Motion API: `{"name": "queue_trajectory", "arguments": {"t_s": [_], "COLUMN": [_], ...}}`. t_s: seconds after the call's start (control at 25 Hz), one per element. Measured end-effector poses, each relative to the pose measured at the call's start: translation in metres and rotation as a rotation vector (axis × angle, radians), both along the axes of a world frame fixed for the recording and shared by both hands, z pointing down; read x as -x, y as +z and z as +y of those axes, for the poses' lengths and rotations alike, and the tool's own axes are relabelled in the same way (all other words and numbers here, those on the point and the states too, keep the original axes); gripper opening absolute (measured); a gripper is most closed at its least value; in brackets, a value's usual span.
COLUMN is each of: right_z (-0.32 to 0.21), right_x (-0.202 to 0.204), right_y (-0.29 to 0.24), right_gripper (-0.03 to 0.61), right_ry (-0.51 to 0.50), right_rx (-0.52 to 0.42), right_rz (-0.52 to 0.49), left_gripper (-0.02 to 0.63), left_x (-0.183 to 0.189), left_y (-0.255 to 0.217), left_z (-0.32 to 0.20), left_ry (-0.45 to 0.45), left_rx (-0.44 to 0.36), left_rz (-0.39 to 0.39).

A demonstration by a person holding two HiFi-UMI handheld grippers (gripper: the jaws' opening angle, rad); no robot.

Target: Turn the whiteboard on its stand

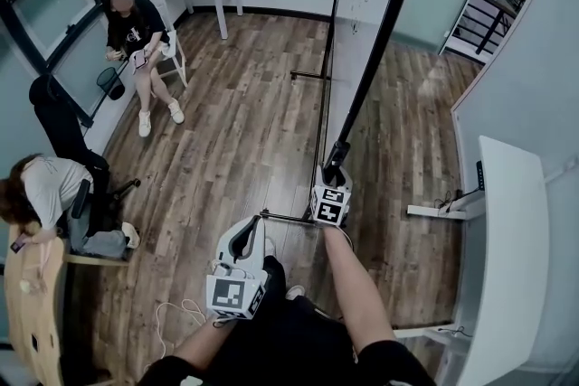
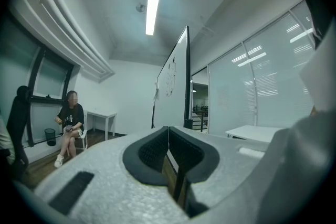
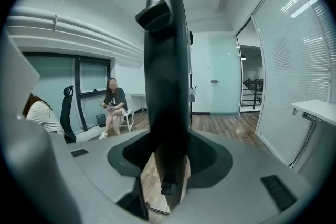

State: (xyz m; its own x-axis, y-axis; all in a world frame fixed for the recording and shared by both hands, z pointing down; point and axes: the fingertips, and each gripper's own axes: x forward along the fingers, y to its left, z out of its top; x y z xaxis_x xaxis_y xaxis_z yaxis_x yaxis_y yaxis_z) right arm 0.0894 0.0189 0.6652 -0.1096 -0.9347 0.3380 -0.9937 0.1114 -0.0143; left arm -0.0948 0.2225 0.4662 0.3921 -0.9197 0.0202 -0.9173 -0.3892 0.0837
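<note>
Jaws of the right tool [image 3: 167,152] are clamped on the black frame edge [image 1: 384,32] of the tall white whiteboard [image 1: 360,23]. The whiteboard stands edge-on ahead of the person, on its black metal stand [image 1: 288,217] on the brown wood-plank floor [image 1: 235,131]. The left tool [image 2: 168,136] is pressed closed on nothing, low and apart from the board.

Head view looks steeply down on brown plank floor [image 1: 235,140]; 2 low gripper views tilt upward, sharing the black-clad seated person [image 3: 113,102].
</note>
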Motion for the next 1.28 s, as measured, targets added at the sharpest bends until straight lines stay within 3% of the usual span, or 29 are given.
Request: {"name": "queue_trajectory", "arguments": {"t_s": [0.44, 1.28], "right_z": [0.039, 0.131], "right_x": [0.007, 0.029], "right_y": [-0.003, -0.005], "right_gripper": [0.190, 0.190], "right_ry": [0.034, 0.040], "right_rx": [0.001, -0.017], "right_rz": [-0.009, -0.002], "left_gripper": [0.017, 0.017], "left_x": [0.017, 0.041], "left_y": [-0.006, -0.012], "left_z": [0.027, 0.049], "left_ry": [0.018, 0.225], "left_rx": [0.015, -0.002], "left_rz": [-0.002, -0.035]}}
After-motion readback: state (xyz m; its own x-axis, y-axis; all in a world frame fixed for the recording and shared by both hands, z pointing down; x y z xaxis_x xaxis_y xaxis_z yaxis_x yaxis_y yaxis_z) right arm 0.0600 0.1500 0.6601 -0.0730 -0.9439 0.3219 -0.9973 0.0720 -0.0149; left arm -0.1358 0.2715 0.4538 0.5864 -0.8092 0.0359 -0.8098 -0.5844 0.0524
